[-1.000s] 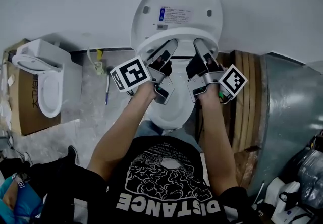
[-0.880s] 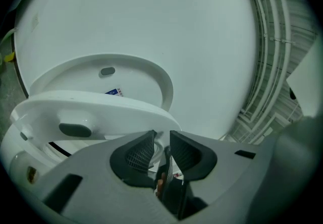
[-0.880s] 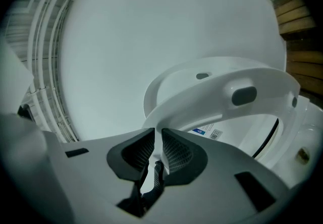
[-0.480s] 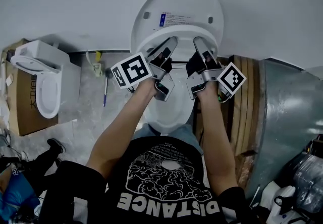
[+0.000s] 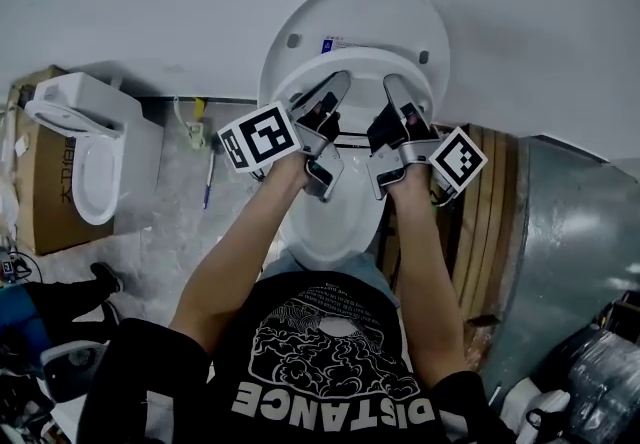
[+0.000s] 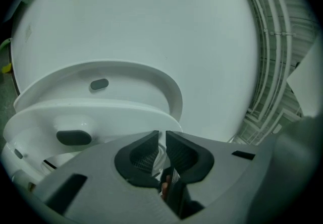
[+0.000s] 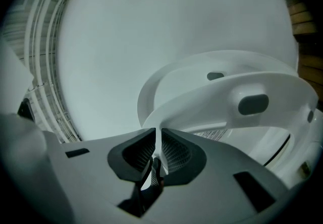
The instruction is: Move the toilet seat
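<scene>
The white toilet seat (image 5: 352,56) is tilted up off the bowl (image 5: 330,224), close under the raised lid (image 5: 350,10) that leans on the wall. My left gripper (image 5: 334,92) holds the seat's left side and its jaws are closing, with the seat's thin white rim (image 6: 101,112) between the dark pads (image 6: 144,153). My right gripper (image 5: 396,90) is shut on the right side of the seat (image 7: 217,96), whose edge runs between its pads (image 7: 174,155). In both gripper views the lid (image 6: 141,21) (image 7: 151,31) fills the background.
A second white toilet (image 5: 85,147) stands on a cardboard box (image 5: 45,227) at the left. Wooden planks (image 5: 490,202) and a grey metal sheet (image 5: 570,232) lie to the right. A pen (image 5: 210,182) lies on the floor. A person crouches at the lower left (image 5: 50,302).
The seat has swung up toward the lid and now covers most of the lid's label. Both grippers rose with it. The person at the lower left has shifted.
</scene>
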`<state>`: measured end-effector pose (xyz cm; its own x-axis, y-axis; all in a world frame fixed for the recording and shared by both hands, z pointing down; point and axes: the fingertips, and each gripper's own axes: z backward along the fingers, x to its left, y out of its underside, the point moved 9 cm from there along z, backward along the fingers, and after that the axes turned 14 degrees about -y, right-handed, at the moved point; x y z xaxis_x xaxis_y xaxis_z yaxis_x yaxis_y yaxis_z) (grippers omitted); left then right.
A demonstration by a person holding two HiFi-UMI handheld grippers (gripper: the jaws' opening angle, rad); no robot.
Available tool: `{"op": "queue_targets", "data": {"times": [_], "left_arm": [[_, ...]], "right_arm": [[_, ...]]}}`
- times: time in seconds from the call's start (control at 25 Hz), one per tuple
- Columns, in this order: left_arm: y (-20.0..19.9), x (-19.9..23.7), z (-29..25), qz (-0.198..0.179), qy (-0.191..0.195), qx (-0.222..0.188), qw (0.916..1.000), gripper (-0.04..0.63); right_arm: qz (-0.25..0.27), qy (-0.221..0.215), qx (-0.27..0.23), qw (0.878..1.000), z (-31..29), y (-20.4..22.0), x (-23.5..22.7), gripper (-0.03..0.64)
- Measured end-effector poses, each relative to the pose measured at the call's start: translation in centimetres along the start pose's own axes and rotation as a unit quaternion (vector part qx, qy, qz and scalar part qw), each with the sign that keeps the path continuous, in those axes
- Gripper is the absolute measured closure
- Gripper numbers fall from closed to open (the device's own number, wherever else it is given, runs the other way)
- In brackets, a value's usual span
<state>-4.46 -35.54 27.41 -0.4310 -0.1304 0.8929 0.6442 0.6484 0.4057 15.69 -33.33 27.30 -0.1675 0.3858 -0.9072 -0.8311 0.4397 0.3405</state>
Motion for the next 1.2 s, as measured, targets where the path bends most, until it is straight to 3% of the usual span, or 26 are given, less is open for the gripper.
{"op": "queue_targets", "data": {"times": [0.36, 1.2], "left_arm": [[-2.9, 0.3, -4.4, -0.008, -0.030, -0.017, 0.9994, 0.555], [-3.0, 0.9, -4.5, -0.024, -0.052, -0.035, 0.9978, 0.565]], "right_arm": [[-0.011, -0.003, 0.020, 1.000, -4.3, -3.3, -2.7, 0.574], [-0.004, -0.006, 0.045, 0.999, -4.5, -3.6, -3.4, 0.574]]}}
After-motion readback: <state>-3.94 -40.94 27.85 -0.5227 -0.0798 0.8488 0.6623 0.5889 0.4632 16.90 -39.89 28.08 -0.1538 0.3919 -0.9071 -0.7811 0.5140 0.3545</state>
